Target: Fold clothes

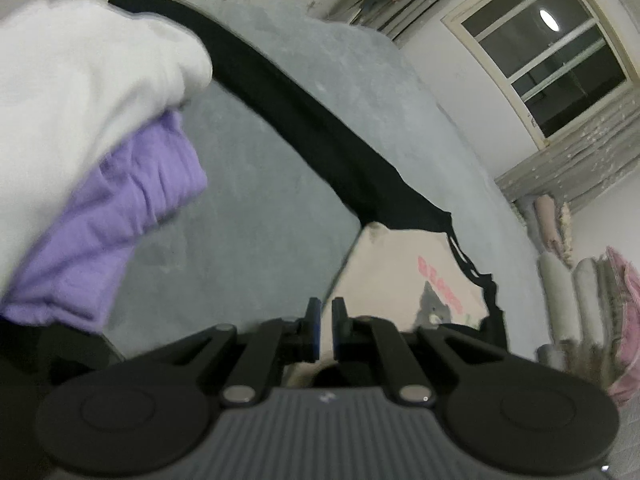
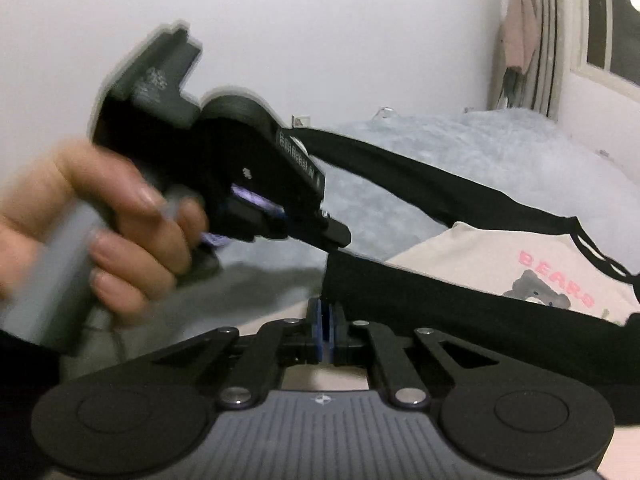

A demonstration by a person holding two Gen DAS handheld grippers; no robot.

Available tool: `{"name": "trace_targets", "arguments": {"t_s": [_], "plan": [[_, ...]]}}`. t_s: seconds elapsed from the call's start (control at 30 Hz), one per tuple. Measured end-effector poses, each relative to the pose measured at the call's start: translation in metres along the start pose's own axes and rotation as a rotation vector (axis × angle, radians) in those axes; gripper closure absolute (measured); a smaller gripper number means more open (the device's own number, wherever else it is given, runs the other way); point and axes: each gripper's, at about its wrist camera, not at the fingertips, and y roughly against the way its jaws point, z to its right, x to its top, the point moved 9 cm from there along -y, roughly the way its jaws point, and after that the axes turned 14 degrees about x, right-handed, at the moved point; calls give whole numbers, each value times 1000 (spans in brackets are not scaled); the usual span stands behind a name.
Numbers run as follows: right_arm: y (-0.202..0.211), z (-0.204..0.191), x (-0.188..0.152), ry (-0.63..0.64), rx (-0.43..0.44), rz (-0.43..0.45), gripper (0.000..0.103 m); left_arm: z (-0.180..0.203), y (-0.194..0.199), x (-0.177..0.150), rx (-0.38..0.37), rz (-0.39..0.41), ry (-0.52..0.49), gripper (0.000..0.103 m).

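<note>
Right gripper (image 2: 325,326): jaws pinched together on the near black hem of the garment (image 2: 460,316). Left gripper (image 2: 338,238), held in a hand (image 2: 100,232), clamped on the same black edge just beyond. In the left wrist view its fingers (image 1: 313,320) stood almost together over the cream panel. Garment, cream with a bear print (image 2: 540,288) and black trim, was stretched above the grey bed (image 1: 260,208). White cloth (image 1: 80,92) and purple cloth (image 1: 120,216) lay piled to the left. Window (image 1: 548,52) beyond.
</note>
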Motion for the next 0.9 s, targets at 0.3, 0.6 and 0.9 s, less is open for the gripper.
{"name": "trace_targets", "arguments": {"t_s": [0.3,0.6,0.9], "plan": [[-12,2,-36,-78,86,-156,98,22,-5,-14,-28,-28,-174,98],[9,9,-30,-119,141,-92,89,52,-4,-40,-78,-13,-437,89],[23,93,-47,-399,-21,-17,78,63,-25,-68,-10,12,-639,65]]}}
